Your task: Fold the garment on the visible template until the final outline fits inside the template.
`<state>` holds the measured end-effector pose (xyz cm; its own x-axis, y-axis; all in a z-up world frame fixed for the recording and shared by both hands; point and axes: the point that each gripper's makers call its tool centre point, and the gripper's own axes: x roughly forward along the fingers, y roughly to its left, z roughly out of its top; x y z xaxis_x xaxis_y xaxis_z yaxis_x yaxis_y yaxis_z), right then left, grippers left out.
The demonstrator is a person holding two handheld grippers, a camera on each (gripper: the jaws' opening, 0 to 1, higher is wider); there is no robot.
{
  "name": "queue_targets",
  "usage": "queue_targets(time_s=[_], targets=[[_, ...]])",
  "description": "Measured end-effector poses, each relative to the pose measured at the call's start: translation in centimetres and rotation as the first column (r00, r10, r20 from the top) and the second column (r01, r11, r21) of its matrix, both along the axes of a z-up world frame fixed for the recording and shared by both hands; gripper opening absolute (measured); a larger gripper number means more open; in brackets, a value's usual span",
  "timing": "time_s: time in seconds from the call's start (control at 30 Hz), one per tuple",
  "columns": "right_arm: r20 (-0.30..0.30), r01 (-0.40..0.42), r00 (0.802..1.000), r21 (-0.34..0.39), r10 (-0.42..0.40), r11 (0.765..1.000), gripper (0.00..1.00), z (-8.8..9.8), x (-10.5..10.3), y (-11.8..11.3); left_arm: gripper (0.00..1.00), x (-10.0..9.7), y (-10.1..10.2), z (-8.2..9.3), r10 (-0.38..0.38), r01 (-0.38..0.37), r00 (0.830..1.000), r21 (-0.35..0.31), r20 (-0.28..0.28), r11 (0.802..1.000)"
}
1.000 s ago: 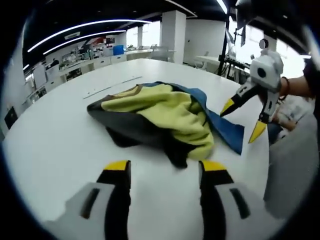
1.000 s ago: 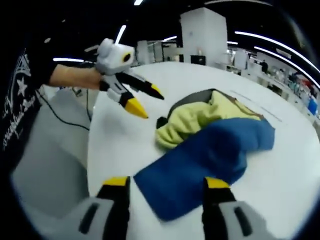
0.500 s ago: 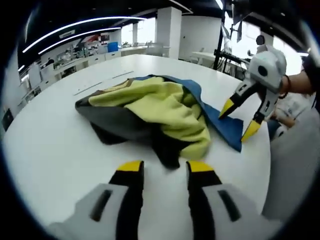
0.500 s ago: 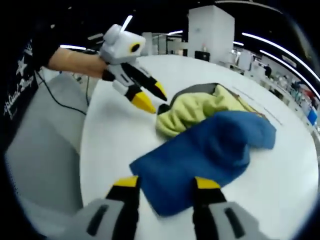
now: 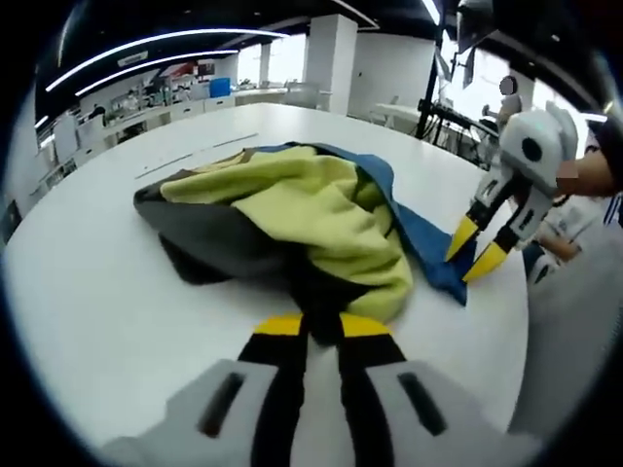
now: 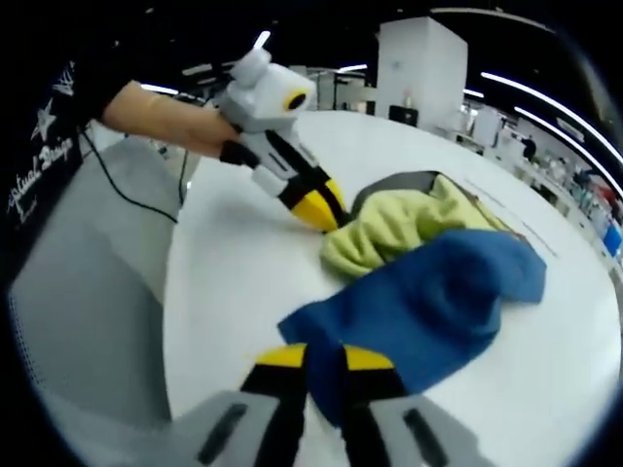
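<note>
While both tongs, left and right, pinch the garment, it lies crumpled.

I count one garment, a single crumpled piece with blue, yellow-green and dark grey parts, lying on one white table. I have two grippers: the left gripper and the right gripper, each with two yellow-tipped jaws, so four jaws in all. I see one bare forearm behind the left one, and one white pillar in the room beyond.
</note>
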<state>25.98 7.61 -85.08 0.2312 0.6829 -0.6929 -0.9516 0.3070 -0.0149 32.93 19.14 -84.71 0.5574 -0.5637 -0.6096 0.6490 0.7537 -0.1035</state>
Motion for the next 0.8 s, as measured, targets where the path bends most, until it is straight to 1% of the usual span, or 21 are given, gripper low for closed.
queue_targets(time_s=[0.07, 0.2, 0.27, 0.37, 0.4, 0.43, 0.47, 0.5, 0.53, 0.57, 0.6, 0.63, 0.7, 0.77, 0.8], targets=[[0.005, 0.003, 1.0, 0.001, -0.003, 1.0, 0.0, 0.0, 0.0, 0.1, 0.0, 0.0, 0.0, 0.2, 0.005, -0.005, 1.0, -0.008, 0.001, 1.0], [0.009, 0.013, 1.0, 0.006, -0.013, 1.0, 0.0, 0.1, 0.2, 0.2, 0.0, 0.0, 0.4, 0.5, 0.025, -0.025, 1.0, -0.026, -0.001, 0.999], [0.019, 0.021, 1.0, 0.013, -0.021, 1.0, 0.0, 0.1, 0.3, 0.1, 0.0, 0.0, 0.3, 1.1, 0.026, -0.025, 1.0, -0.029, 0.004, 0.999], [0.024, 0.062, 0.998, 0.008, -0.062, 0.998, 0.0, 0.3, 0.8, -0.3, 0.0, -0.3, 0.5, 2.1, 0.038, -0.037, 0.999, -0.049, 0.014, 0.998], [0.038, 0.076, 0.996, 0.018, -0.076, 0.997, 0.0, 0.8, 1.1, -0.4, 0.0, -0.3, 0.7, 2.6, 0.043, -0.042, 0.999, -0.062, 0.021, 0.997], [0.042, 0.079, 0.996, 0.024, -0.08, 0.997, 0.0, 1.0, 1.2, -0.4, 0.0, -0.3, 0.8, 2.7, 0.046, -0.045, 0.999, -0.067, 0.022, 0.997], [0.051, 0.092, 0.994, 0.05, -0.094, 0.995, 0.0, 1.8, 1.4, -0.4, 0.0, -0.3, 1.0, 3.3, 0.057, -0.054, 0.998, -0.092, 0.032, 0.994], [0.059, 0.102, 0.993, 0.067, -0.106, 0.993, 0.0, 2.3, 1.6, -0.4, 0.0, -0.5, 1.0, 3.6, 0.057, -0.054, 0.998, -0.104, 0.033, 0.993], [0.086, 0.108, 0.99, 0.076, -0.114, 0.991, 0.0, 3.1, 2.1, -0.6, 0.0, -0.7, 1.2, 4.0, 0.062, -0.058, 0.998, -0.119, 0.023, 0.991], [0.104, 0.107, 0.988, 0.072, -0.114, 0.992, 0.0, 3.5, 2.3, -0.8, 0.0, -0.9, 1.1, 4.5, 0.065, -0.062, 0.998, -0.129, 0.017, 0.99], [0.153, 0.11, 0.981, 0.052, -0.117, 0.993, 0.0, 4.1, 3.0, -1.3, 0.0, -1.1, 1.3, 5.1, 0.073, -0.069, 0.997, -0.143, 0.02, 0.987], [0.164, 0.109, 0.98, 0.051, -0.116, 0.993, 0.0, 4.5, 3.2, -1.4, 0.0, -1.1, 1.5, 5.4, 0.077, -0.073, 0.997, -0.148, 0.028, 0.986], [0.185, 0.127, 0.973, 0.084, -0.141, 0.988, 0.0, 5.9, 3.9, -1.6, 0.0, -1.2, 2.1, 6.2, 0.096, -0.089, 0.995, -0.163, 0.036, 0.983], [0.202, 0.148, 0.965, 0.099, -0.166, 0.984, 0.0, 7.1, 4.7, -2.0, 0.0, -1.2, 2.9, 7.0, 0.122, -0.113, 0.992, -0.184, 0.043, 0.977], [0.229, 0.168, 0.956, 0.09, -0.185, 0.982, 0.0, 7.6, 5.3, -2.5, 0.0, -1.2, 3.2, 7.3, 0.135, -0.123, 0.99, -0.193, 0.049, 0.973]])
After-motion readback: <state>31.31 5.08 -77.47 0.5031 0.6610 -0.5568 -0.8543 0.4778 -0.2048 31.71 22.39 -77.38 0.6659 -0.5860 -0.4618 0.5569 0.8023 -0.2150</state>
